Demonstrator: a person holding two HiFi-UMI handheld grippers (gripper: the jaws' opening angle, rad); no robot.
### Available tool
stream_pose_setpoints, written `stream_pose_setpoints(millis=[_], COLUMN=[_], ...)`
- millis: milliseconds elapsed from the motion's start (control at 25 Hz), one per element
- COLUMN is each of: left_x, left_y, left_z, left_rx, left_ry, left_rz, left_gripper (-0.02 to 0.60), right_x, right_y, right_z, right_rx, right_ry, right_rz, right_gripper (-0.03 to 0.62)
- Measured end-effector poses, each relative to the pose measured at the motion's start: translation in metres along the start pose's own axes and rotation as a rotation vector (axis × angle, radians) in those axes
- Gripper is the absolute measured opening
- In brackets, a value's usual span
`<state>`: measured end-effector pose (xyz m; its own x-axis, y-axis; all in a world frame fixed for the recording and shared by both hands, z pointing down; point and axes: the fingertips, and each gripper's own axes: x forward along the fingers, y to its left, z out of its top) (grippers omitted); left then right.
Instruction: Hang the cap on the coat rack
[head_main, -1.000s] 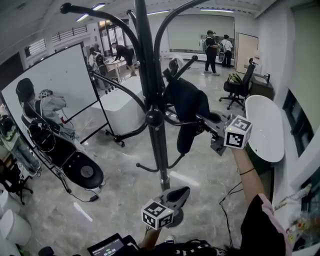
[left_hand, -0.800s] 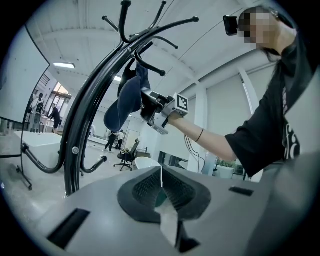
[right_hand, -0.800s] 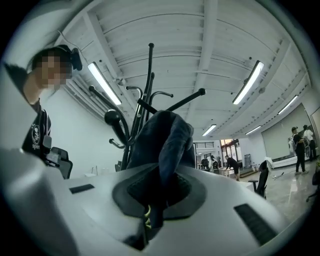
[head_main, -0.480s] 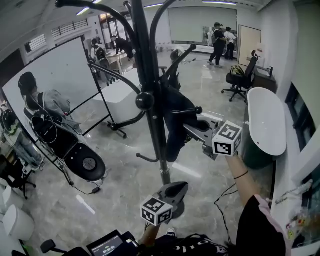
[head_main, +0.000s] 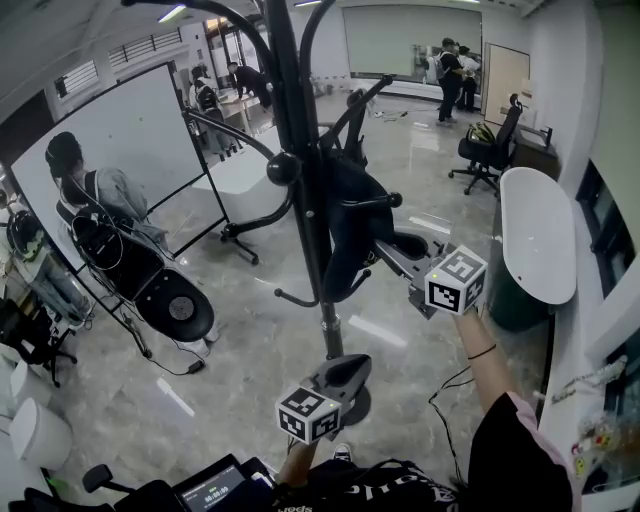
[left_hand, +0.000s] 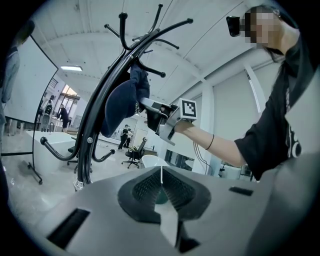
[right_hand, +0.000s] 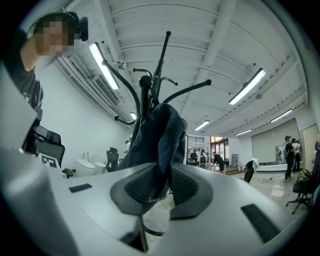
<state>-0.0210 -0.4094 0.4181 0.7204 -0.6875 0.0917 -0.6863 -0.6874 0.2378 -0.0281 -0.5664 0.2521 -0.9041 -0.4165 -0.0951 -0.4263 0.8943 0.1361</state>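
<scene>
The black coat rack (head_main: 300, 150) stands in the middle of the head view, its curved hooks spreading out above. A dark navy cap (head_main: 350, 225) hangs against the pole beside a ball-tipped hook (head_main: 372, 203); I cannot tell whether it rests on the hook. My right gripper (head_main: 388, 250) is shut on the cap's lower edge, and in the right gripper view the cap fabric (right_hand: 157, 140) runs down between the pads (right_hand: 187, 187). My left gripper (head_main: 345, 370) is low near the rack's base, shut and empty (left_hand: 161, 190). In the left gripper view the cap (left_hand: 120, 107) is up on the rack (left_hand: 95, 125).
A whiteboard on wheels (head_main: 130, 150) stands to the left, with a person (head_main: 95, 215) and a round-based stand (head_main: 180, 310) in front of it. An oval white table (head_main: 535, 240) is at the right, an office chair (head_main: 485, 150) behind it. People (head_main: 455, 75) stand far back.
The right gripper, still holding the cap, has come a little lower and closer to the rack's pole. The left gripper has barely moved.
</scene>
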Motion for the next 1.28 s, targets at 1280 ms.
stream_pose_setpoints(millis=[1280], left_x=[-0.065], left_y=[-0.112], left_z=[-0.095], left_rx=[-0.047], left_ry=[0.046], left_rz=[0.152], left_gripper=[0.003], right_x=[-0.184], right_y=[0.205], right_z=[-0.141], right_rx=[0.246], right_ry=[0.113], right_rz=[-0.036], right_gripper=[0.06])
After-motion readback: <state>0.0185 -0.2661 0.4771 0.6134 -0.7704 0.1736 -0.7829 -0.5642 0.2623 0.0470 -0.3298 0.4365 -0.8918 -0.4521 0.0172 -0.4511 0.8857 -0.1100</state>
